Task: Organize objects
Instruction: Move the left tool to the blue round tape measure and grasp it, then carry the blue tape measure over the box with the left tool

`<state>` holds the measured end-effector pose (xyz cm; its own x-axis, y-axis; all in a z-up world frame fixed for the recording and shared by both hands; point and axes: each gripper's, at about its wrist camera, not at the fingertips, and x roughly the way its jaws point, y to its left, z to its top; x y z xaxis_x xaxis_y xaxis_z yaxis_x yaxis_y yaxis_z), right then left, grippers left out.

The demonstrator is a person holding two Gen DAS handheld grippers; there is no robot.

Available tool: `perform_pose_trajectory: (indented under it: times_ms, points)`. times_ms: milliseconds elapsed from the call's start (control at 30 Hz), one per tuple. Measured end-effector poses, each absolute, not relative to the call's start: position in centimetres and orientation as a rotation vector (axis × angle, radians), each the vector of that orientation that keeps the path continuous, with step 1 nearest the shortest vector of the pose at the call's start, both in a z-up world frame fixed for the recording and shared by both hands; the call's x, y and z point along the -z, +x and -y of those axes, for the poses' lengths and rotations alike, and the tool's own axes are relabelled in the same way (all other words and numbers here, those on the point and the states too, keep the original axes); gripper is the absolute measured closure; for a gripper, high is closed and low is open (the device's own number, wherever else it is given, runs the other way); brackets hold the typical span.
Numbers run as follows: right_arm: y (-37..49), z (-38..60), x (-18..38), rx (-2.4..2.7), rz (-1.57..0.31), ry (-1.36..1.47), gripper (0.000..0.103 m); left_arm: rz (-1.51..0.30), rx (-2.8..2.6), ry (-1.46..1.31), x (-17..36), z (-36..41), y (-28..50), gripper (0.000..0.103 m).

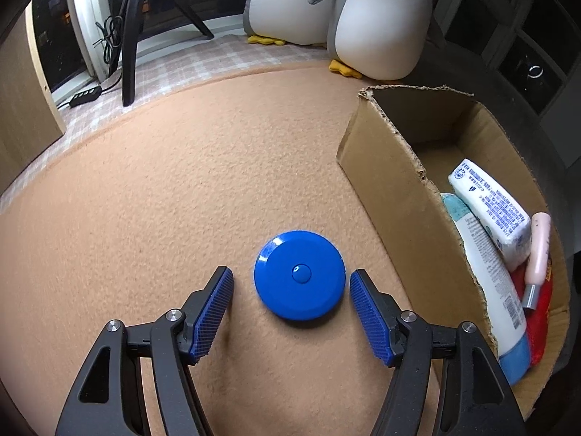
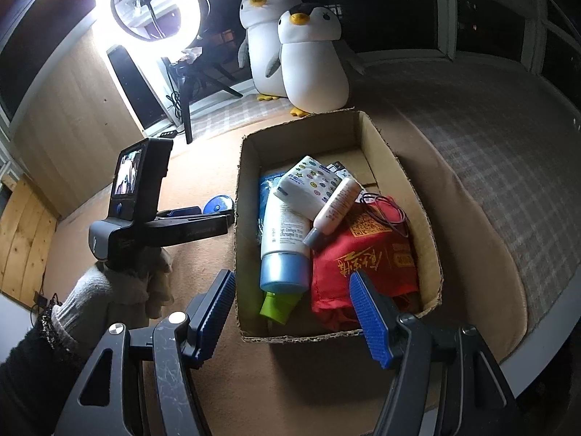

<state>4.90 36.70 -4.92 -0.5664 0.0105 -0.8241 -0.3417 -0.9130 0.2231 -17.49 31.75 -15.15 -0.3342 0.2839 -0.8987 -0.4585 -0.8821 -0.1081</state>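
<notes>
A round blue disc with a centre button [image 1: 299,276] lies flat on the tan blanket [image 1: 152,196]. My left gripper [image 1: 291,272] is open, its blue pads on either side of the disc and apart from it. Right of it stands the open cardboard box [image 1: 385,181]. In the right wrist view the box [image 2: 388,152] holds a white tube with a blue cap [image 2: 283,243], a tissue pack [image 2: 308,181], a small pink bottle [image 2: 336,207] and a red pouch [image 2: 366,258]. My right gripper [image 2: 291,275] hangs open over the box's near end, holding nothing.
Two plush penguins [image 2: 308,61] sit behind the box. A lit ring light [image 2: 149,7] on a black tripod [image 1: 130,47] stands at the back left with cables and a power strip [image 1: 85,96]. A gloved hand [image 2: 120,287] holds the left gripper. Checked bedding [image 2: 490,152] lies right.
</notes>
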Motion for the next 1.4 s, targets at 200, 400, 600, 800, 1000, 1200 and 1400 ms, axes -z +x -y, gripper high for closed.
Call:
perform_pose_trajectory:
  times_ms: [200, 400, 600, 800, 1000, 1200, 1400]
  points:
    - [5.0, -36.7, 4.9, -2.550, -0.536, -1.348, 0.041, -0.252, -2.246, -1.449, 15.3, -32.0, -17.5, 0.035]
    - [4.9, -36.7, 4.8, -2.547, -0.532, -1.352, 0.041, -0.278, -2.270, -1.424, 15.2, -31.7, -17.3, 0.049]
    - [5.1, -36.5, 4.7, -2.549, -0.520, -1.353, 0.041, -0.262, -2.268, -1.429, 15.1, -31.2, -17.0, 0.049]
    - [5.1, -36.3, 4.5, -2.550, -0.501, -1.346, 0.041, -0.229, -2.268, -1.421, 14.0, -30.4, -16.3, 0.049]
    - [5.0, -36.1, 4.5, -2.548, -0.487, -1.345, 0.041, -0.192, -2.272, -1.332, 10.4, -30.4, -14.7, 0.049]
    - [5.1, -35.7, 4.2, -2.551, -0.448, -1.337, 0.041, -0.177, -2.231, -1.237, 6.8, -32.3, -12.5, 0.049]
    - [5.5, -35.3, 3.9, -2.546, -0.409, -1.325, 0.041, -0.185, -2.160, -1.203, 5.4, -35.3, -10.7, 0.049]
